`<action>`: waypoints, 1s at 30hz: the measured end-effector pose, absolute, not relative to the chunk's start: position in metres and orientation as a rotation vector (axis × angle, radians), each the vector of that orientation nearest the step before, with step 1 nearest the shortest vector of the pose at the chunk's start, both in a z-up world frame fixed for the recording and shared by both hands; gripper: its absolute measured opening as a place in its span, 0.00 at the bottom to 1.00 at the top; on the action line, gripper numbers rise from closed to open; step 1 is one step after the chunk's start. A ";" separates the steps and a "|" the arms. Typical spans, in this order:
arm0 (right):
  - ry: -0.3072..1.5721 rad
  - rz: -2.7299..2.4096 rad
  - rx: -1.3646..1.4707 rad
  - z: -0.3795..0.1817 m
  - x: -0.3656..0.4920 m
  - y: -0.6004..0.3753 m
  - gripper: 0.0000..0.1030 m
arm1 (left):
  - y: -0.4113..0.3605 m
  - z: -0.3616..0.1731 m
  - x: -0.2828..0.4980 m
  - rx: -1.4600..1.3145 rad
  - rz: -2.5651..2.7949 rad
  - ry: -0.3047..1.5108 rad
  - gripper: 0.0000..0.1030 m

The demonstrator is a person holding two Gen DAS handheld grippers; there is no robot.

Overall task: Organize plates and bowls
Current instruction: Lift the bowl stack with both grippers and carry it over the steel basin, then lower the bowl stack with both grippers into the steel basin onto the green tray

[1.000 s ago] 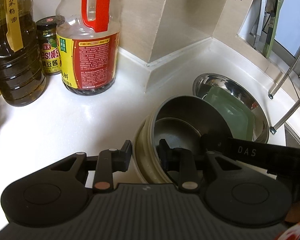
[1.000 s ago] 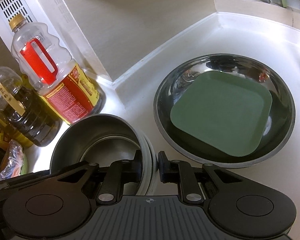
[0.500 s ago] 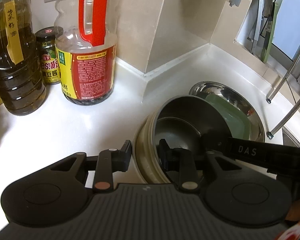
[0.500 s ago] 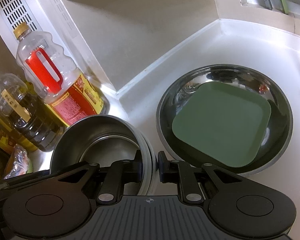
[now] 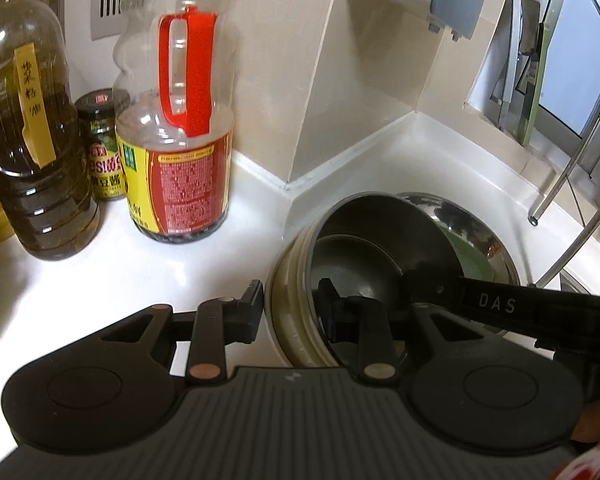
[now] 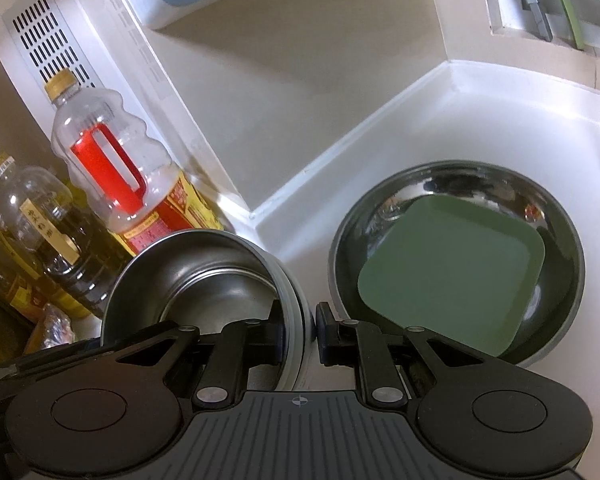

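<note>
Two grippers, left gripper (image 5: 290, 306) and right gripper (image 6: 298, 330), are pinched on the round bowl (image 6: 204, 276), which has been lifted higher, ready for the steel dish (image 6: 556, 216)

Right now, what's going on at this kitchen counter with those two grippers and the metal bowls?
A person is holding a steel bowl with both handheld grippers at once, tilted, above the white counter. The left gripper clamps one side of its rim, the right gripper the opposite side. Beside it sits a wide steel basin with a green square plate lying inside. Oil and sauce bottles stand against the wall; the nearest has a red handle.
</note>
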State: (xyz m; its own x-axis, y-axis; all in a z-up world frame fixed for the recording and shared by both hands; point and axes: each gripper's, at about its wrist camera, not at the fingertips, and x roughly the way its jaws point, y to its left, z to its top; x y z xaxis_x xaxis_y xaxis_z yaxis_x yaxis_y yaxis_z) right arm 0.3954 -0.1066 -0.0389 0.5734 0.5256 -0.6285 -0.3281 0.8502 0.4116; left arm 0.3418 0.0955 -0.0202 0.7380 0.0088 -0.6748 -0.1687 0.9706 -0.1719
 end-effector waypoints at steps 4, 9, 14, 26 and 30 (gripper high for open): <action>0.799 0.504 0.264 -0.034 0.396 -0.106 0.16 | 0.094 -0.014 0.344 -0.222 0.093 0.718 0.25; 0.777 0.490 0.273 -0.029 0.398 -0.112 0.16 | 0.088 -0.007 0.351 -0.210 0.076 0.700 0.25; 0.759 0.459 0.285 -0.024 0.402 -0.123 0.16 | 0.077 -0.003 0.362 -0.197 0.044 0.692 0.25; 0.728 0.347 0.323 -0.014 0.418 -0.170 0.16 | 0.037 0.003 0.401 -0.161 -0.066 0.685 0.25; 0.734 0.311 0.330 -0.015 0.428 -0.185 0.16 | 0.025 0.000 0.416 -0.164 -0.104 0.700 0.25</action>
State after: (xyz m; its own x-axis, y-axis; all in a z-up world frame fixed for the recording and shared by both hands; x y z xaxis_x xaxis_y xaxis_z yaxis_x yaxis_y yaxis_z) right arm 0.4282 -0.1854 -0.0147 0.7015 0.3873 -0.5982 -0.1600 0.9036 0.3974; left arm 0.4164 0.0248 0.0000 0.7601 -0.1505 -0.6321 0.0405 0.9819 -0.1850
